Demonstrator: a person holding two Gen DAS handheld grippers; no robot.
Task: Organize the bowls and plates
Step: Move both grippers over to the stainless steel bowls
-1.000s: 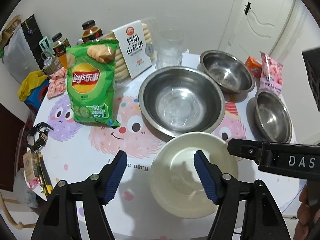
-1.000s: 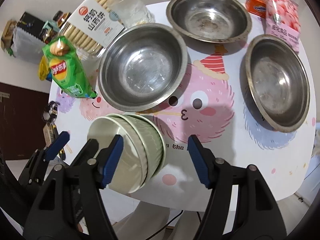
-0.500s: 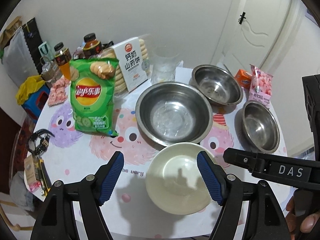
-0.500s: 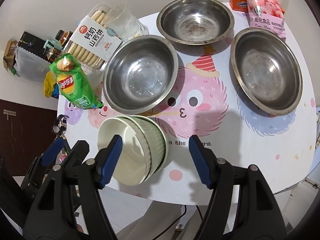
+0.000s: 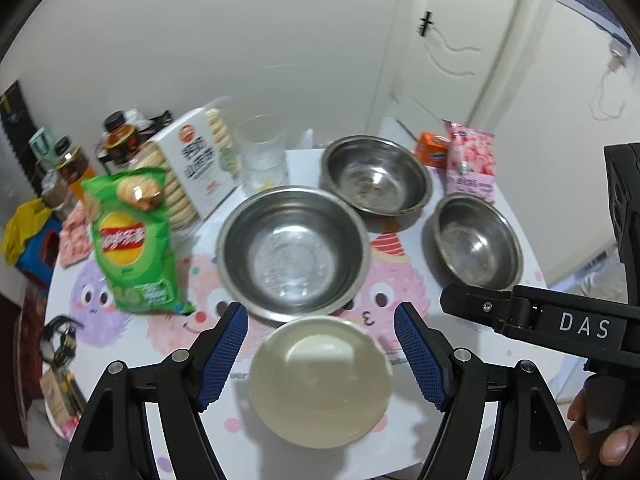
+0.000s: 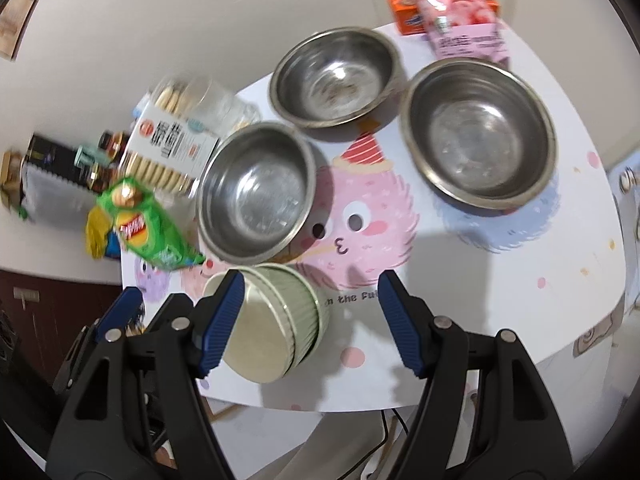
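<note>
A stack of pale green ribbed ceramic bowls [image 5: 320,380] [image 6: 276,320] sits near the front edge of the round table [image 6: 500,300]. My left gripper [image 5: 320,344] hangs open above the stack, its blue pads clear of the rim. Also open, my right gripper [image 6: 310,316] has its left pad over the stack's edge without pressing it. Three empty steel bowls stand behind: a large one [image 5: 292,248] [image 6: 256,188], one at the back [image 5: 376,176] [image 6: 336,76] and one on the right [image 5: 478,240] [image 6: 480,132].
A green chip bag [image 5: 134,236], a biscuit box [image 5: 192,164], a clear cup [image 5: 262,156] and bottles [image 5: 116,132] crowd the left and back. A pink packet [image 5: 470,160] and an orange box [image 5: 434,152] stand at the back right. A watch [image 5: 60,340] lies at the left edge.
Both grippers have lifted and drawn back from the table, so the bowls look smaller and more wall and door show. The stack stays put. The left jaws stand slightly wider.
</note>
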